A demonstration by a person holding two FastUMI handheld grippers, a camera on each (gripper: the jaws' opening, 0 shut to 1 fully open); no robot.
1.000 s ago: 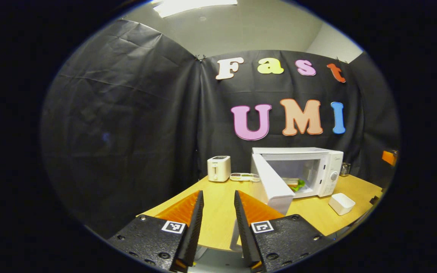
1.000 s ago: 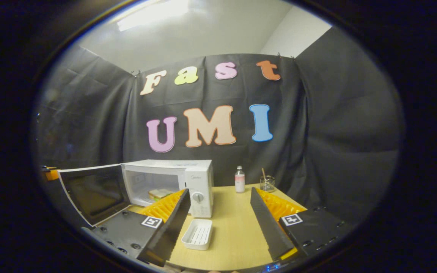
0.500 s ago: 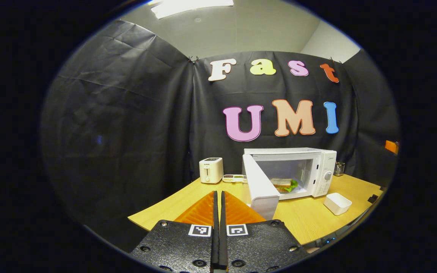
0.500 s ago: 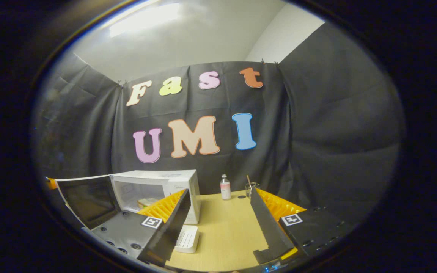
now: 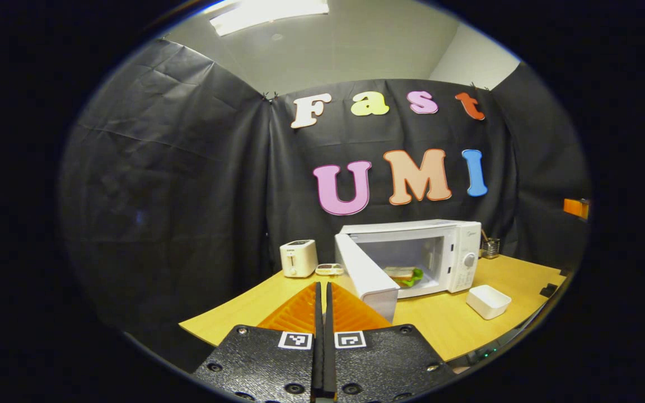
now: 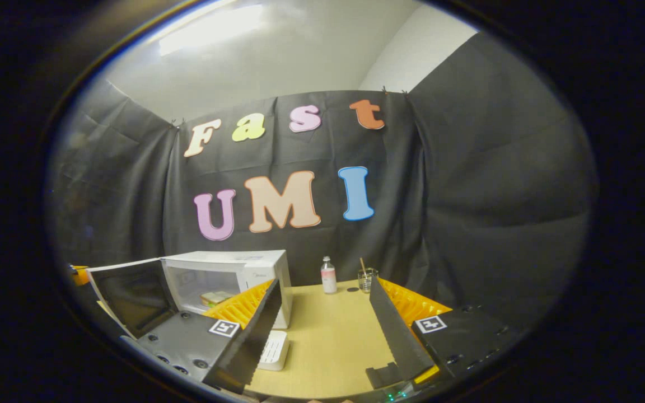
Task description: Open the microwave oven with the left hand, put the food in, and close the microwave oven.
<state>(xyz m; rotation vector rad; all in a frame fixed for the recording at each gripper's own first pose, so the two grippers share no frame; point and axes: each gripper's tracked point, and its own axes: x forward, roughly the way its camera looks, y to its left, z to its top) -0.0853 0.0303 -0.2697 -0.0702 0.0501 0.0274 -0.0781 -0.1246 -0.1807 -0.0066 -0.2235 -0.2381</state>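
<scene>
- While its two fingers lie pressed flat together with nothing between them, the left gripper (image 5: 322, 291) is held level above the near edge of the wooden table (image 5: 451, 327), pointing toward the back wall and well short of the microwave oven (image 5: 412, 254).
- The right gripper (image 6: 322, 305) has its fingers spread wide and bare, held low over the table, aimed at the back wall to the right of the oven.
- Between those spread fingers lies bare tabletop; a white tray (image 6: 273, 350) peeks out just beside the left finger.
- The microwave oven stands on the table with its door (image 5: 364, 274) swung open to the left.
- The food, a sandwich (image 5: 403, 274) with green showing at its edge, rests inside the oven cavity.
- In the left gripper view, the white tray sits on the table right of the oven, and a white toaster (image 5: 298, 258) stands left of it.
- In the right gripper view, a small bottle (image 6: 328, 276) and a glass (image 6: 365, 279) stand near the back of the table.
</scene>
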